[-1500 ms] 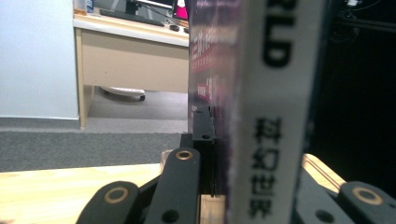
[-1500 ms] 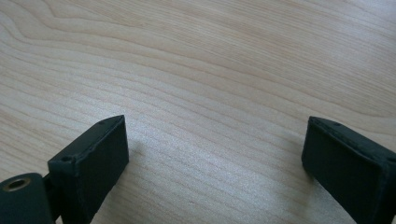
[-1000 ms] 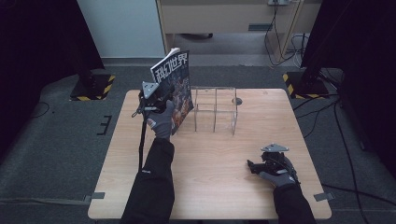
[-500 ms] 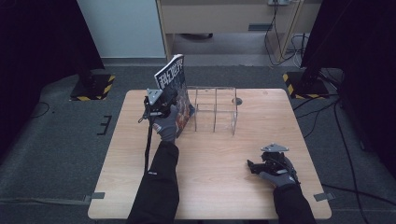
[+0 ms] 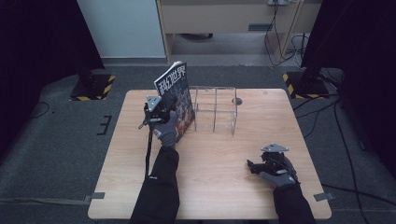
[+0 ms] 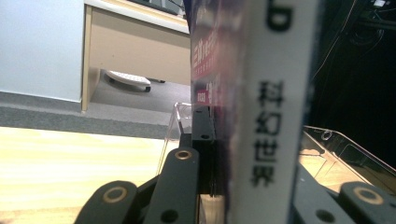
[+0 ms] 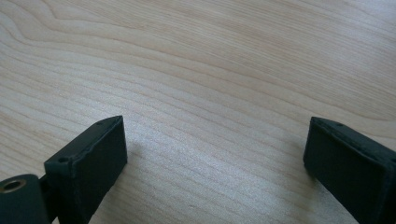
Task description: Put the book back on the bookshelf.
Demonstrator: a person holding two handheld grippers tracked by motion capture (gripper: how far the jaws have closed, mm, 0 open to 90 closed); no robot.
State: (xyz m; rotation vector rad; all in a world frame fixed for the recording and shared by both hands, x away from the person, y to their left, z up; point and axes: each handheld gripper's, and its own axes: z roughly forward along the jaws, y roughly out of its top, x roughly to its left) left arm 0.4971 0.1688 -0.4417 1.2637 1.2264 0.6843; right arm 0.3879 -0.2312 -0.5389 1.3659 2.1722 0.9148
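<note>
Left gripper [image 5: 161, 109] clamps a dark glossy magazine with white spine lettering [image 5: 175, 100], jaws pinched on its spine edge, holding it upright and tilted at the left end of the clear acrylic divider rack [image 5: 215, 108] on the pale wooden table [image 5: 215, 186]. Likely step: slotting it in; next needs aligning it with a slot. Right gripper [image 5: 258, 166] rests low on the table, jaws spread wide, empty.

A lab-like recording bay: a lone wooden bench [image 5: 215, 163] on grey carpet [image 5: 60, 140], black curtains [image 5: 32, 37] at nine and three o'clock, hazard-striped stand bases [image 5: 91, 88], trailing cables [image 5: 285, 32] at one o'clock.
</note>
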